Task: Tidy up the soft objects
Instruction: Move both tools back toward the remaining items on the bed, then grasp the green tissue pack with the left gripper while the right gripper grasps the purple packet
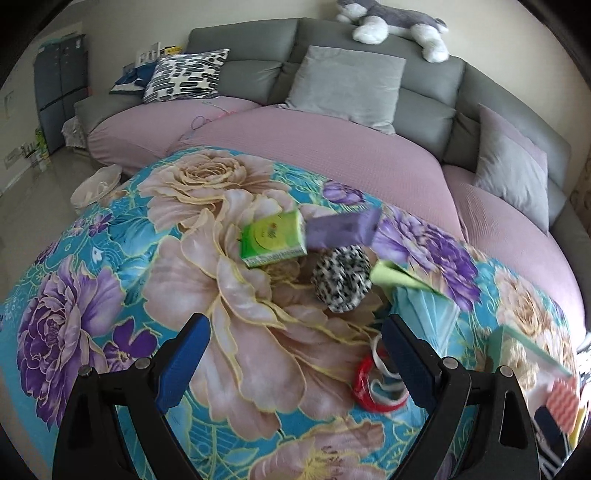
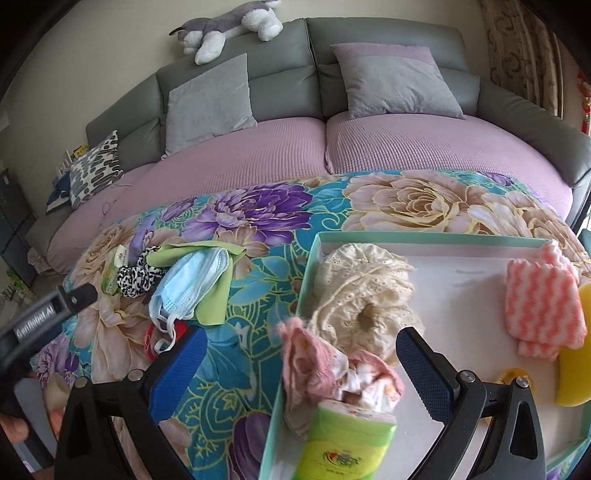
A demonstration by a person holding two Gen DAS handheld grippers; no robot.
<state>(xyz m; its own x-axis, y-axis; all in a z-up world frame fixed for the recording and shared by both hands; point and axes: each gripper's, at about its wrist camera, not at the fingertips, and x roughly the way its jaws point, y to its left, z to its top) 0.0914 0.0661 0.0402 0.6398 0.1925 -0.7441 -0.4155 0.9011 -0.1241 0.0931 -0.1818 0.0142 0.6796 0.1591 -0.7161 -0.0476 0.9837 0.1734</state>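
Note:
In the left wrist view my left gripper (image 1: 297, 363) hangs open over the floral blanket (image 1: 229, 280), nothing between its fingers. Ahead lie a green tissue pack (image 1: 273, 240), a purple pack (image 1: 343, 229), a black-and-white scrunchie (image 1: 341, 278), a green cloth (image 1: 402, 277) and a red-and-white band (image 1: 380, 380). My right gripper (image 2: 301, 373) is open over the left wall of a mint-rimmed tray (image 2: 443, 266). A pink cloth (image 2: 332, 369) and another green tissue pack (image 2: 343, 443) sit loose between its fingers. The tray holds a cream lace scrunchie (image 2: 362, 299), a pink-striped cloth (image 2: 543, 306) and a yellow sponge (image 2: 572, 369).
Blue face masks (image 2: 192, 284) lie on the green cloth (image 2: 218, 291) left of the tray. Behind stands a grey sofa (image 2: 369, 40) with lilac seat covers, cushions (image 2: 210, 103) and a plush dog (image 2: 229, 26). A white basket (image 1: 96, 184) sits on the floor at left.

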